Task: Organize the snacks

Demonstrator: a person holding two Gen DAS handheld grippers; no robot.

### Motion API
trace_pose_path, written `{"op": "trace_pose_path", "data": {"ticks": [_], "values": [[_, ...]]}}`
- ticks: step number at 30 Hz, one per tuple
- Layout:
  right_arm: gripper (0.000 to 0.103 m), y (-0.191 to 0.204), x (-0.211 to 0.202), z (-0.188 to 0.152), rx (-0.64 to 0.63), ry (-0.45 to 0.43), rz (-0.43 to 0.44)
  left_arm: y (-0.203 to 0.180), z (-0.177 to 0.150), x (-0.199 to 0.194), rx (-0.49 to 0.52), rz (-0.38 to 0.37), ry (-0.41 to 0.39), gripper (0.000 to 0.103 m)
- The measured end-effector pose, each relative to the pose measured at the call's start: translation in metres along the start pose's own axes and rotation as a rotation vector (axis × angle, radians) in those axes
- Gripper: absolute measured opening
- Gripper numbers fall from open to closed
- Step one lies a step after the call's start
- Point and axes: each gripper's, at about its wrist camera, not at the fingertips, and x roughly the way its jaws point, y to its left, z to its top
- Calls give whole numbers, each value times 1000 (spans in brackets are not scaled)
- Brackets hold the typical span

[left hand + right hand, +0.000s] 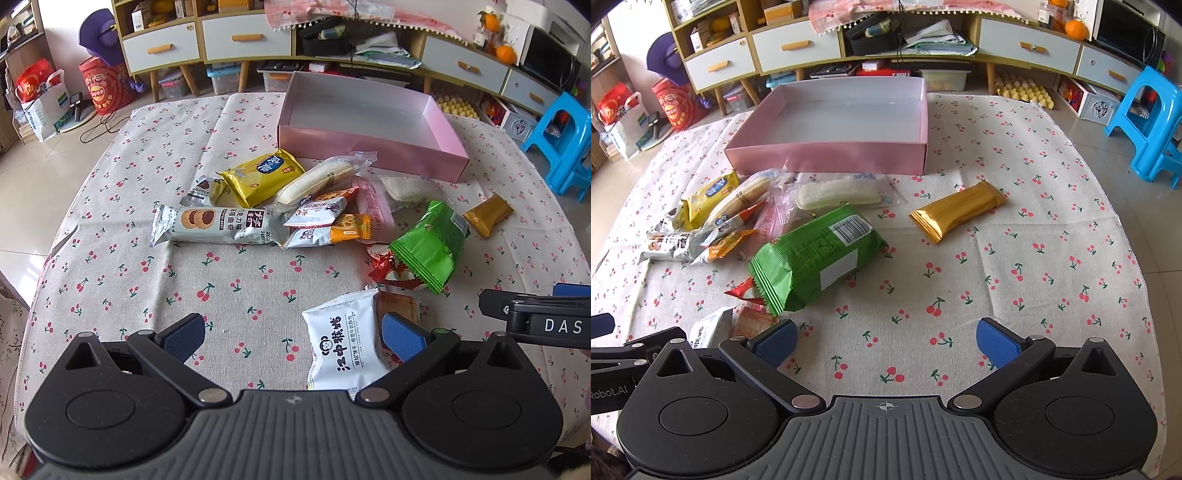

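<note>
both claws gape wide and hold nothing, the left gripper (pixel 291 334) over a white biscuit packet (pixel 341 350) at the table's near edge, the right gripper (pixel 886 341) over bare cherry-print tablecloth (pixel 1034 258), then the green snack bag (pixel 816 258), gold bar (pixel 958 210), and the empty pink box (pixel 827 155) toward the far edge.

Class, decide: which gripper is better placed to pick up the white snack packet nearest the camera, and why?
Left gripper: the white snack packet lies by its open fingers. The right gripper hangs open over bare cloth.

A home living room: drawer cabinet (pixel 798 48), microwave (pixel 1126 33), plastic stool (pixel 1145 110).
</note>
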Motion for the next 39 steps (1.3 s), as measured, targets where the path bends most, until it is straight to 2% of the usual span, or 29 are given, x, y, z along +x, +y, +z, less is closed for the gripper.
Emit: {"op": "trace_pose_path", "data": {"ticks": [31, 39], "values": [[103, -1, 1, -2, 6, 7, 6, 2, 0, 1, 0, -1, 3, 102], [103, 0, 0, 4, -1, 3, -15, 6, 2, 1, -11, 5, -18, 102]]}}
